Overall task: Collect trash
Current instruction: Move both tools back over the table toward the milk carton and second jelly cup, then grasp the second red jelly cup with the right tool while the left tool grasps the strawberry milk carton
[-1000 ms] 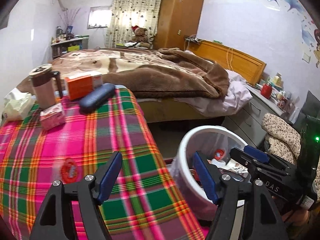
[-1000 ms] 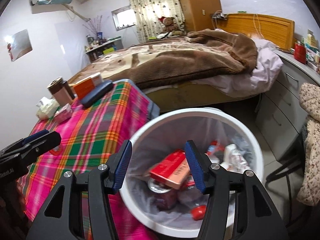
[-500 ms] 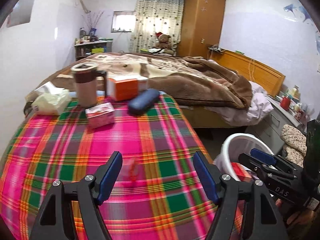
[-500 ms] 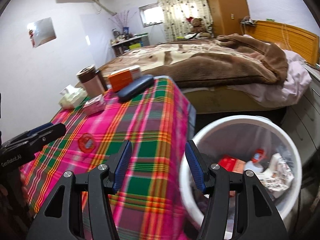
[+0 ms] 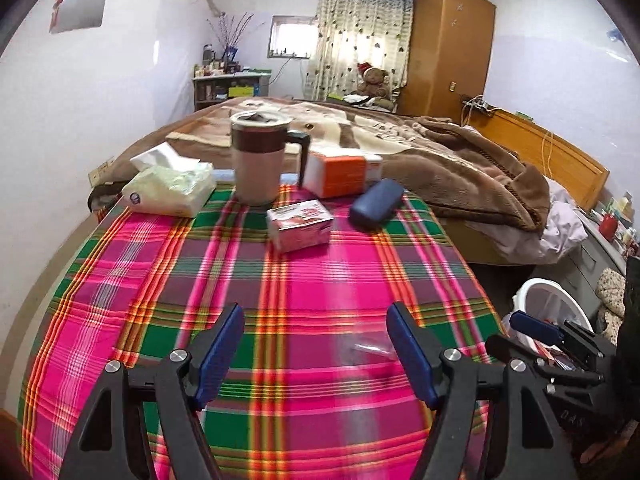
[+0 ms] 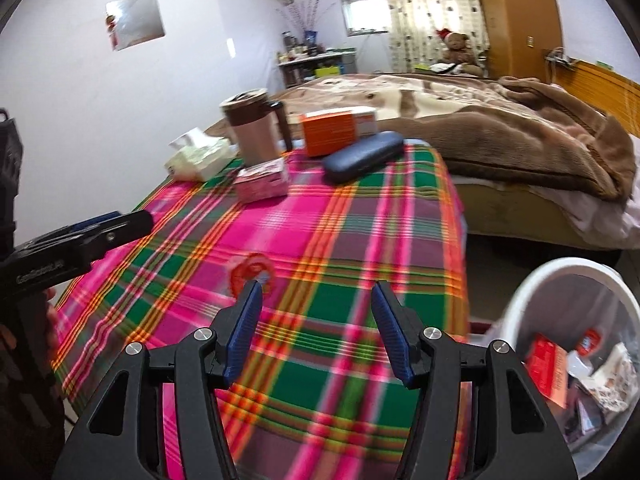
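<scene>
A small round red wrapper [image 6: 251,273] lies on the plaid tablecloth [image 6: 360,220], just beyond my right gripper's left finger. In the left wrist view it is a faint blurred patch [image 5: 370,347]. My right gripper [image 6: 316,328] is open and empty above the table's near part. My left gripper [image 5: 316,354] is open and empty over the table's front. The white trash bin [image 6: 520,304] with a clear liner stands on the floor right of the table and holds red boxes and crumpled wrappers.
At the table's far end stand a lidded mug [image 5: 262,160], a tissue pack [image 5: 170,186], an orange box [image 5: 340,174], a small pink box [image 5: 300,224] and a dark blue case [image 5: 376,200]. A bed with a brown blanket [image 5: 460,160] lies beyond.
Both grippers swung left, away from the bin and over the table. The bin moved to the right edge of both views. The red wrapper came close to the right gripper.
</scene>
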Demonstrator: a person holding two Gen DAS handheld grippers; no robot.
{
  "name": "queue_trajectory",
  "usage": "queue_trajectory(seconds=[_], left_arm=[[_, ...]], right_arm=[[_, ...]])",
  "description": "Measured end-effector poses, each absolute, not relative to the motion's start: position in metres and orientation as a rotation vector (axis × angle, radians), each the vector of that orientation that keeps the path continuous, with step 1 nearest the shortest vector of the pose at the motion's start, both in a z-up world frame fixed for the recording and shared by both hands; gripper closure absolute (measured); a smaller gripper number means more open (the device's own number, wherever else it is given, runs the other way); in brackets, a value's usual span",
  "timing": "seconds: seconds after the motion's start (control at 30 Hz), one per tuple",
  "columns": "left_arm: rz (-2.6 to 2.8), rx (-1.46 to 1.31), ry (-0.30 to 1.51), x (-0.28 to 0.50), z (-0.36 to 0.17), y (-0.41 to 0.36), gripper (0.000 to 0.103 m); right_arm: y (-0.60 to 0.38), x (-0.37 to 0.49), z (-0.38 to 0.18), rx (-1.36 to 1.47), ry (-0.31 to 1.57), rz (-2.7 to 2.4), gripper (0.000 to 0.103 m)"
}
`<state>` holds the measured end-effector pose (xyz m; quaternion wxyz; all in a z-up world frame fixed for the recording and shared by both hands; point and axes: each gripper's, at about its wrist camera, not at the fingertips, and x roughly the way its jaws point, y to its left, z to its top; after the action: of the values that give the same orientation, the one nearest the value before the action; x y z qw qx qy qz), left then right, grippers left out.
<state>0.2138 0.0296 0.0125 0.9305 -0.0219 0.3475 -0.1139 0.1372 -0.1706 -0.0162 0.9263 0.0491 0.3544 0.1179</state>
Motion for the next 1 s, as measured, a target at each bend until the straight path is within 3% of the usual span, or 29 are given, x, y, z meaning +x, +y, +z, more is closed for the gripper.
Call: queue_trajectory(seconds=[0.23, 1.0], left_arm=[[-0.234, -0.057, 0.709, 0.235, 0.01, 0.052, 0.029], [-0.39, 0.044, 0.793, 0.365, -0.025, 0.033, 0.027]], right_arm=[[-0.141, 0.158, -0.027, 0.084, 0.761, 0.287, 0.033], [-0.107, 0.215, -0.058, -0.051, 0.928, 0.328, 0.036]])
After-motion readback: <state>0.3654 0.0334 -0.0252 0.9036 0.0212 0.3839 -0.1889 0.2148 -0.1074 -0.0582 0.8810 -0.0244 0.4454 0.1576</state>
